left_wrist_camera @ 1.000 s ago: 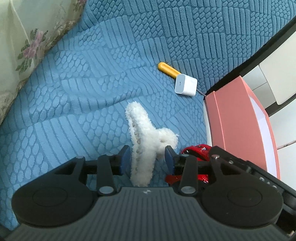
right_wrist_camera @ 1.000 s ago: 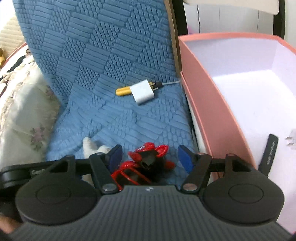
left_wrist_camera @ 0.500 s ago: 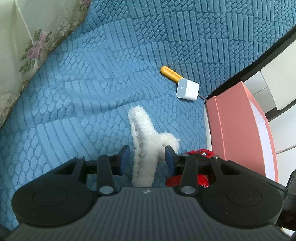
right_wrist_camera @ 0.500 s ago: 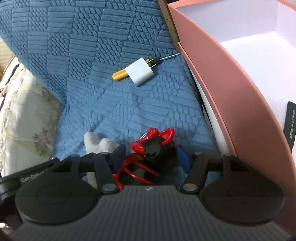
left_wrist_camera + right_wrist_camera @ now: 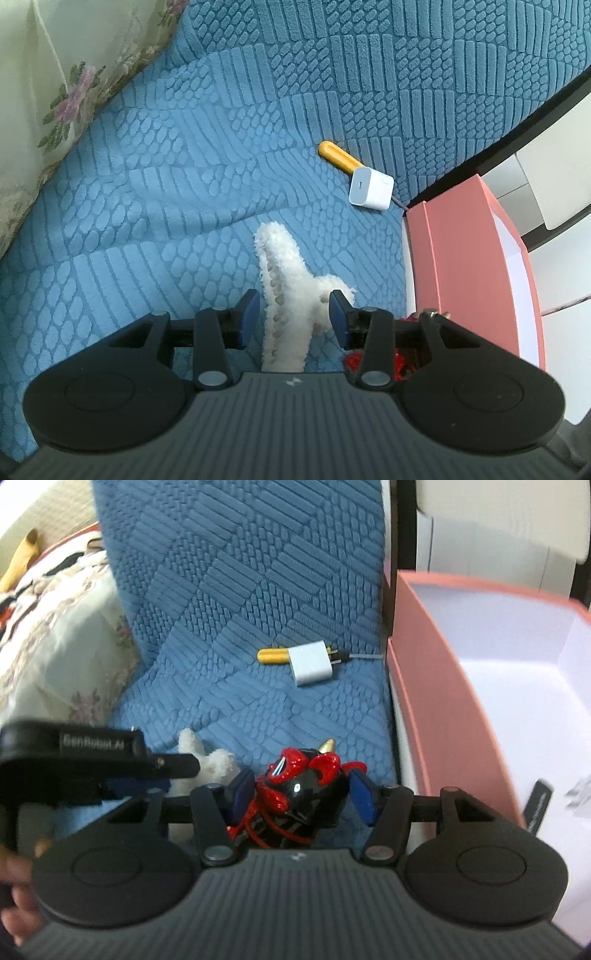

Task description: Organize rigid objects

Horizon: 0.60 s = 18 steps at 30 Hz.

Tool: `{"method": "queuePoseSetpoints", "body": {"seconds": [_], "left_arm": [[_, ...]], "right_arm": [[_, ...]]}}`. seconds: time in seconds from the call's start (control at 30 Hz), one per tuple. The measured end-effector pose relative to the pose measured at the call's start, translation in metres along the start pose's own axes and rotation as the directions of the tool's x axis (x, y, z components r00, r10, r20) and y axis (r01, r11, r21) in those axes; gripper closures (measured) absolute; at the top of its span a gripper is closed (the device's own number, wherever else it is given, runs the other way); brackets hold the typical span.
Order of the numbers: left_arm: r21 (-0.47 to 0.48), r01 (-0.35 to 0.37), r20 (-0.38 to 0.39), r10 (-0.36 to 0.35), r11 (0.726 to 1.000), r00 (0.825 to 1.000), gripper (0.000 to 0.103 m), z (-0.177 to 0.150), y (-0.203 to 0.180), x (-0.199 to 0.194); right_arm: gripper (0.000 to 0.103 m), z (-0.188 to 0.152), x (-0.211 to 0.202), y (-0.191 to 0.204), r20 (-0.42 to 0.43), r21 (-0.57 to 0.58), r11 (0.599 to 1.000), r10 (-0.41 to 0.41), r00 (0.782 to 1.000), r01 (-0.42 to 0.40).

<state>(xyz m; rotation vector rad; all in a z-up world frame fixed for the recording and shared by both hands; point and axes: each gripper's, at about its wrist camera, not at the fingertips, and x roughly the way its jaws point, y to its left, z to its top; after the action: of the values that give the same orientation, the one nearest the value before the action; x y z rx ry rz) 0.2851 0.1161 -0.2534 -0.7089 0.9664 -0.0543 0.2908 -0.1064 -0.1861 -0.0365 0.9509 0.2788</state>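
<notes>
Right claw (image 5: 301, 790) around red-black toy (image 5: 299, 797), lifted

Fluffy white plush (image 5: 284, 295); glossy red-black toy (image 5: 303, 790) (glittery); ribbed blue blanket (image 5: 184, 184); matt pink box (image 5: 443, 709).

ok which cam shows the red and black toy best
The right wrist view: the red and black toy sits whole between the right gripper fingers. The left wrist view catches only red scraps behind the left gripper's finger.
</notes>
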Motion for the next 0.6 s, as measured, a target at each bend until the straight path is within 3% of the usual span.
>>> {"method": "queuePoseSetpoints", "body": {"seconds": [0.23, 0.3, 0.53, 0.6], "left_arm": [[0.006, 0.005, -0.001, -0.005, 1.0, 1.0, 0.056, 0.0, 0.0, 0.001], [0.004, 0.004, -0.002, -0.004, 1.0, 1.0, 0.056, 0.0, 0.0, 0.002], [-0.001, 0.007, -0.001, -0.007, 1.0, 1.0, 0.055, 0.001, 0.0, 0.003], [-0.004, 0.006, -0.002, -0.006, 1.0, 1.0, 0.049, 0.002, 0.001, 0.004]], "right_arm": [[0.045, -0.003, -0.01, 0.013, 0.09, -0.15, 0.987, -0.052, 0.995, 0.065], [0.055, -0.005, -0.008, 0.017, 0.103, -0.194, 0.977, -0.067, 0.992, 0.086], [0.056, -0.013, -0.002, 0.027, 0.111, -0.288, 0.953, -0.066, 0.992, 0.095], [0.056, -0.013, -0.002, 0.026, 0.11, -0.286, 0.954, -0.062, 0.992, 0.092]]}}
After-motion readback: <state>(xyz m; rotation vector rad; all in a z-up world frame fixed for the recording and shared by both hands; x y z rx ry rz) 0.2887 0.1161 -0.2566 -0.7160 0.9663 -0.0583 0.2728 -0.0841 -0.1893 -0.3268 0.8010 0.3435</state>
